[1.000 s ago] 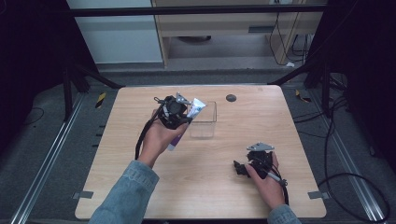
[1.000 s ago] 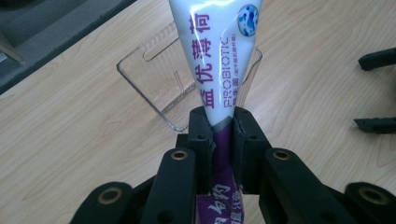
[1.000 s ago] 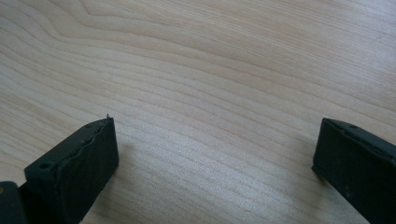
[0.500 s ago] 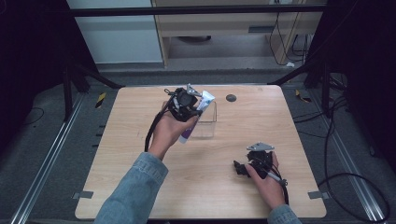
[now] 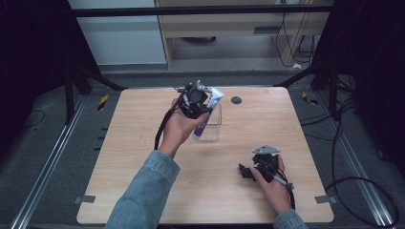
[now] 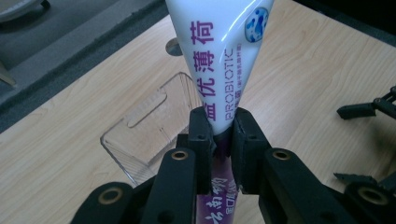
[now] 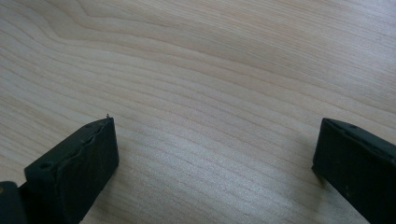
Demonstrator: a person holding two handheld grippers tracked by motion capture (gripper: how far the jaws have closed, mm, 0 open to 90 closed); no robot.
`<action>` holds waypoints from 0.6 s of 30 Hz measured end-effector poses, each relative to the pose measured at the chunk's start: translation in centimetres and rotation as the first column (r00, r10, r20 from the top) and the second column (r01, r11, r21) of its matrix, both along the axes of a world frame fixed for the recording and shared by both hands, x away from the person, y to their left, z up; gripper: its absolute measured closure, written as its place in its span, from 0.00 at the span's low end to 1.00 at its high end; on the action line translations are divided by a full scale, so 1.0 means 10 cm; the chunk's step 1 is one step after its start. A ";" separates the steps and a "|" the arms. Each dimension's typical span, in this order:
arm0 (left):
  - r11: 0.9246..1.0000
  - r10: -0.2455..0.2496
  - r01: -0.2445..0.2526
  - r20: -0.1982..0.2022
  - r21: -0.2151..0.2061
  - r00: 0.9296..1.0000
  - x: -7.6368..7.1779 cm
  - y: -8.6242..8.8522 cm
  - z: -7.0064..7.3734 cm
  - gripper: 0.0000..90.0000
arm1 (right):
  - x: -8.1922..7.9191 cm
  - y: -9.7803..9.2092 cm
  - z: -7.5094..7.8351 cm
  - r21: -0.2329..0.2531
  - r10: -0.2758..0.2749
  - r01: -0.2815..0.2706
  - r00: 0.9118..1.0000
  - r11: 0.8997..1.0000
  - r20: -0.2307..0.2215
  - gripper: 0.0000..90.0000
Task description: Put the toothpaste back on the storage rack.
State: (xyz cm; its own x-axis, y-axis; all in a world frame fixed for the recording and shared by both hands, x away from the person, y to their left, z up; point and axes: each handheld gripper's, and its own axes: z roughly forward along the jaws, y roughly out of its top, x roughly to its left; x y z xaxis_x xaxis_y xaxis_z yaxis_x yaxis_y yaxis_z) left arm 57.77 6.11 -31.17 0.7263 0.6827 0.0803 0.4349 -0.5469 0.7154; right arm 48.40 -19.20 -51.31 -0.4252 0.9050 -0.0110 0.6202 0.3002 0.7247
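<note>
Over clear box (image 5: pixel 212 125) | left tool (image 6: pixel 219 135) clamps toothpaste tube (image 6: pixel 224 60), tilted, crimped end up | right tool (image 7: pixel 215 154) wide

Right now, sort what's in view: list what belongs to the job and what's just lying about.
In the job:
tube, clamped in the left claw
clear box below it

Lying about:
dark disc on the table
right claw, open, resting on the bare wood

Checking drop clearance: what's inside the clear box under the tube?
The clear box looks empty: wood grain shows through its base and walls. The left tongs and the tube they clamp cover the box's near corner, so that part can't be checked.
</note>
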 end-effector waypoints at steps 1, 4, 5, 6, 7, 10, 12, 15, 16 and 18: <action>1.000 -0.002 0.002 0.002 -0.002 1.000 0.01 0.00 0.02 0.88 | 0.00 0.00 0.00 -0.001 0.003 -0.003 1.000 1.000 0.002 0.00; 1.000 0.004 -0.004 0.009 -0.019 1.000 0.04 0.01 0.06 0.88 | 0.00 -0.01 0.00 -0.001 0.009 -0.009 1.000 1.000 -0.004 0.00; 0.999 0.012 -0.012 0.016 -0.031 1.000 0.06 0.03 0.08 0.88 | 0.00 -0.01 0.00 -0.003 0.010 -0.010 1.000 1.000 -0.002 0.00; 1.000 0.015 -0.014 0.014 -0.028 1.000 0.07 0.03 0.08 0.88 | 0.00 -0.01 0.00 -0.001 0.010 -0.010 1.000 1.000 -0.004 0.00; 0.999 0.018 -0.018 0.017 -0.029 1.000 0.07 0.03 0.09 0.88 | 0.00 -0.01 0.00 -0.001 0.010 -0.010 1.000 1.000 -0.003 0.00; 0.999 0.023 -0.023 0.019 -0.034 1.000 0.11 0.03 0.08 0.88 | 0.00 -0.01 0.00 -0.001 0.011 -0.011 1.000 1.000 -0.003 0.00; 0.999 0.025 -0.024 0.022 -0.032 0.999 0.14 0.02 0.06 0.88 | 0.00 -0.01 0.00 -0.001 0.010 -0.010 1.000 1.000 -0.004 0.00; 0.998 0.030 -0.029 0.019 -0.051 0.999 0.18 0.02 0.06 0.88 | 0.00 -0.01 0.00 -0.003 0.010 -0.010 1.000 1.000 -0.004 0.00; 0.998 0.030 -0.029 0.020 -0.058 0.999 0.19 0.02 0.06 0.88 | 0.00 -0.01 0.00 -0.003 0.011 -0.011 1.000 1.000 -0.003 0.00; 0.998 0.037 -0.035 0.029 -0.060 0.999 0.22 0.01 0.07 0.88 | 0.00 -0.01 0.00 -0.003 0.011 -0.011 1.000 1.000 -0.003 0.00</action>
State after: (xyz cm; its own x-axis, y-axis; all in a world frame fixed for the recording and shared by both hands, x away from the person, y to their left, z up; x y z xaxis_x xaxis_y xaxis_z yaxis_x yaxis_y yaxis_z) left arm 59.95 6.21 -30.46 0.6992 0.7123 0.0602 0.4311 -0.4874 0.7593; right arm 48.37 -19.32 -51.27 -0.4352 0.9002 -0.0122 0.6190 0.3091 0.7220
